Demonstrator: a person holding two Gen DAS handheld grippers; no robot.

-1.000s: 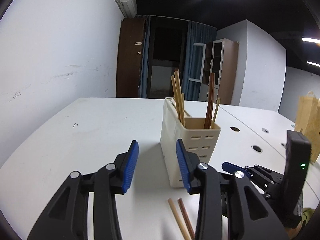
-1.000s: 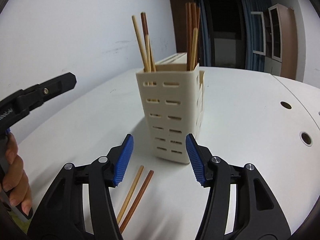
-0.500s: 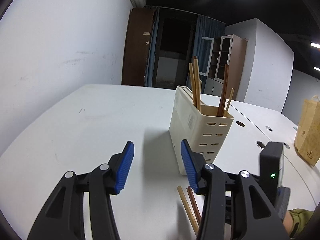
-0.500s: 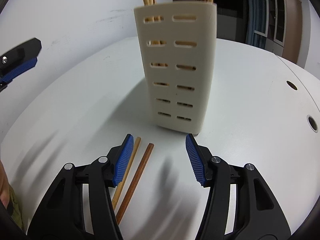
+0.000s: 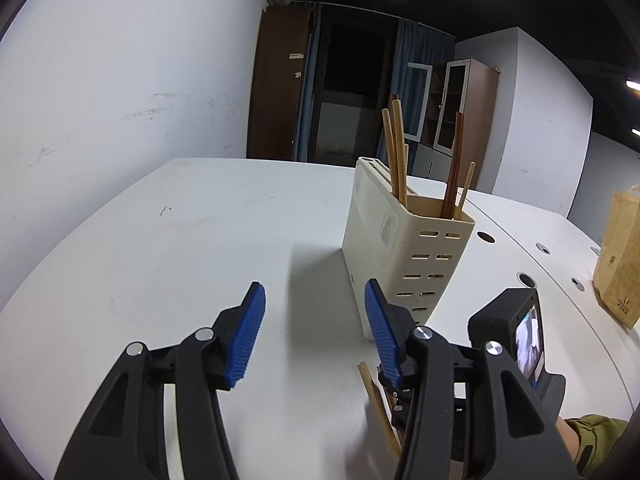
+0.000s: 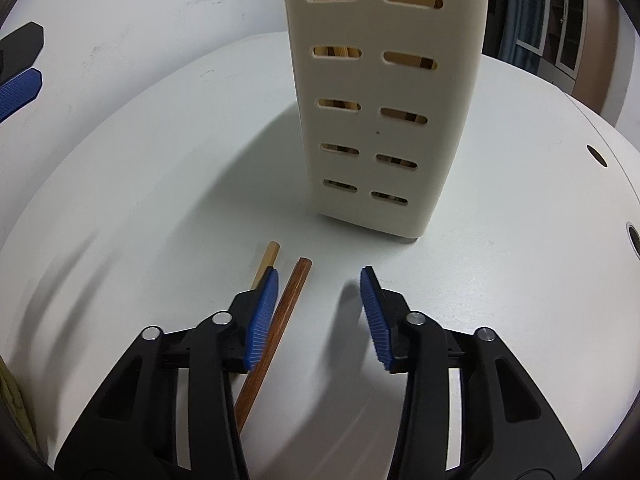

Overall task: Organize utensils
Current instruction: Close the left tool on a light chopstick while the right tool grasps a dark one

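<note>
A cream slotted utensil holder [image 5: 400,248] stands on the white table [image 5: 180,240] with several light and dark chopsticks upright in it. My left gripper [image 5: 316,332] hovers to its left, jaws opening, nothing between them. Two loose chopsticks lie in front of the holder [image 6: 384,100]: a dark brown one [image 6: 286,304] and a light one [image 6: 268,258]. My right gripper [image 6: 318,316] is low over them, jaws closing. The dark chopstick lies between the jaws beside the left pad, and the right pad is clear of it. The light one runs under the left finger.
A brown paper bag [image 5: 620,256] stands at the table's right edge, past several round cable holes [image 5: 524,280]. A white wall runs along the left. Doors and cabinets stand beyond the table's far end. The left gripper's tip [image 6: 20,80] shows in the right wrist view.
My right gripper has sunk and tipped down onto the loose chopsticks, and its jaws have narrowed around the dark one. My left gripper's jaws have widened a little.
</note>
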